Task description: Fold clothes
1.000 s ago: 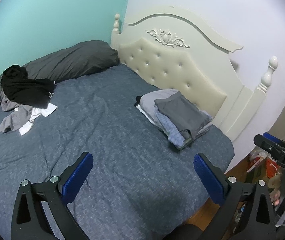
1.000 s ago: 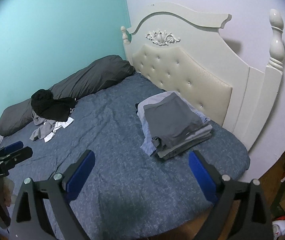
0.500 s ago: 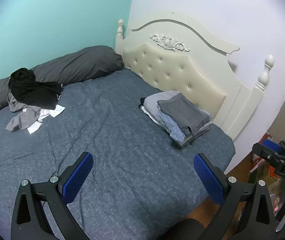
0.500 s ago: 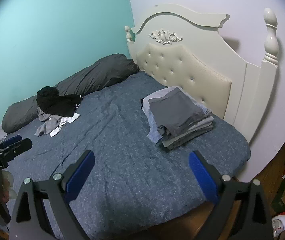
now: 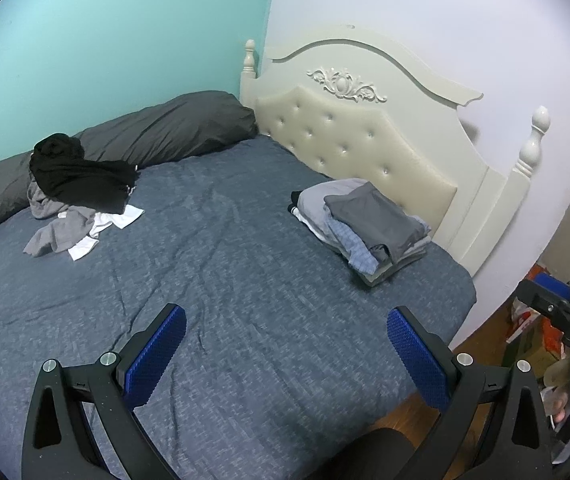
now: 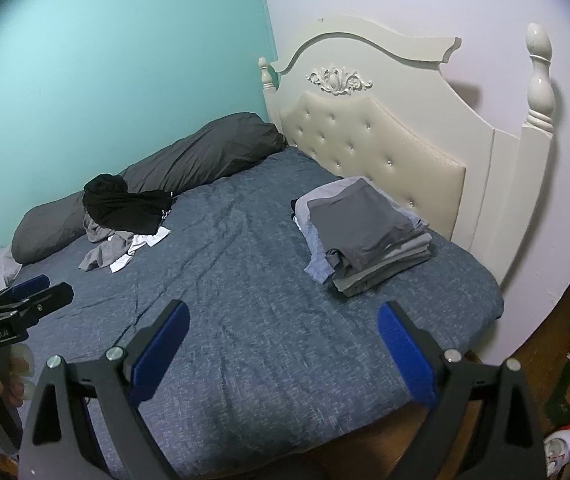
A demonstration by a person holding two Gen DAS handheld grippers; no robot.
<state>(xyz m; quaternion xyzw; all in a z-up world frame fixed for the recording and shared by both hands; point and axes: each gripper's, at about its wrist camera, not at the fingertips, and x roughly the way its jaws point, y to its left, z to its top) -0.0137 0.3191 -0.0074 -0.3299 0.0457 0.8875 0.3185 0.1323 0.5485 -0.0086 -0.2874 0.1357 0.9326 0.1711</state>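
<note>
Left gripper [image 5: 285, 340]: hanging above the bed's near edge, fingers spread wide, holding nothing.
Right gripper [image 6: 283, 334]: hovering likewise, fingers spread, gripping nothing.
Folded stack [image 5: 365, 226]: sitting on the bed [image 5: 225, 280] beside the headboard [image 5: 365, 140].
Loose clothes [image 5: 77, 196]: lying heaped near the grey pillow [image 5: 157, 132], well apart from the stack.

Both cameras pulled back from the bed [image 5: 245, 280], so more mattress shows. The folded stack [image 6: 365, 236] slid toward 12 o'clock, and the messy clothes pile [image 5: 77, 200] drifted from 9 toward 10 o'clock.
</note>
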